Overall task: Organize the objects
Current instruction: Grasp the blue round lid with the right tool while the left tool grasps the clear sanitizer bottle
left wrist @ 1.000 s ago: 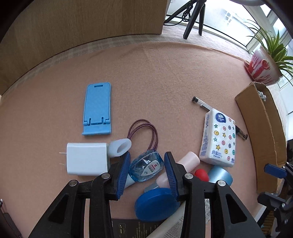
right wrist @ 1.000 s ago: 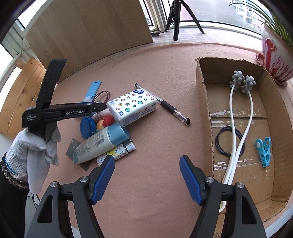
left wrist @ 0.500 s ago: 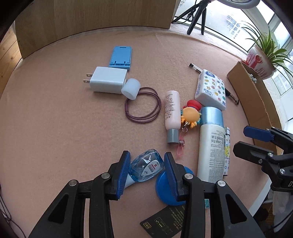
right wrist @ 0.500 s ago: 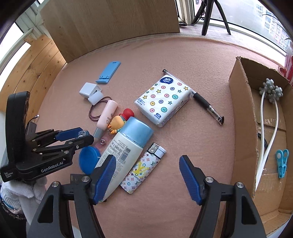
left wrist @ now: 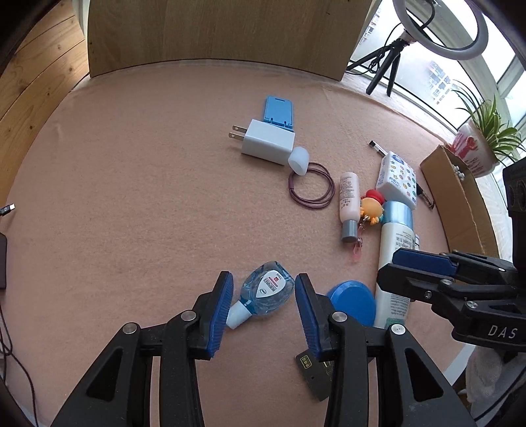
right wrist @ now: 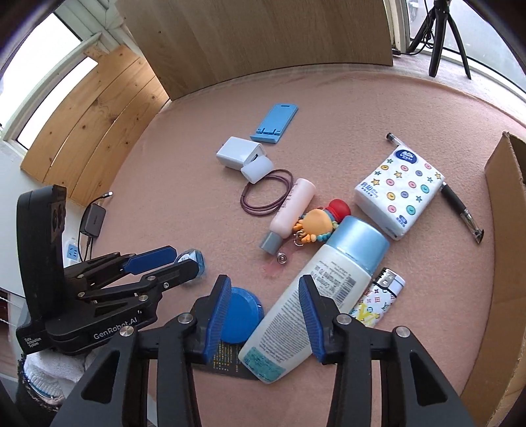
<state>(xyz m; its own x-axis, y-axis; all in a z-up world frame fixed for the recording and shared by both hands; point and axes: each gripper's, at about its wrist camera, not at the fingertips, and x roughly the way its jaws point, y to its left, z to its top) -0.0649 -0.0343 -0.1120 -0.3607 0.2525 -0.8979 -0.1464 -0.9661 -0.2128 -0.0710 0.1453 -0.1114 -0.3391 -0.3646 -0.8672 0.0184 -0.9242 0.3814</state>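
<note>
Left gripper (left wrist: 263, 303) clamping blue bottle (left wrist: 268, 292). Right gripper (right wrist: 263, 308) just narrowed around white bottle (right wrist: 315, 289), contact unclear. Box (right wrist: 503, 249) at right, contents hidden.

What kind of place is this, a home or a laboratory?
Probably a room at home, set up for recording: a felt-covered table by big windows, a potted plant, and a ring light on a tripod.

- On the body of the left gripper (right wrist: 184, 261), in the right wrist view, we read "GenRobot.AI" in white letters.
- On the right gripper (left wrist: 424, 266), in the left wrist view, we read "DAS".
- The white lotion bottle (right wrist: 315, 285) carries a barcode and small print that we cannot read.
</note>
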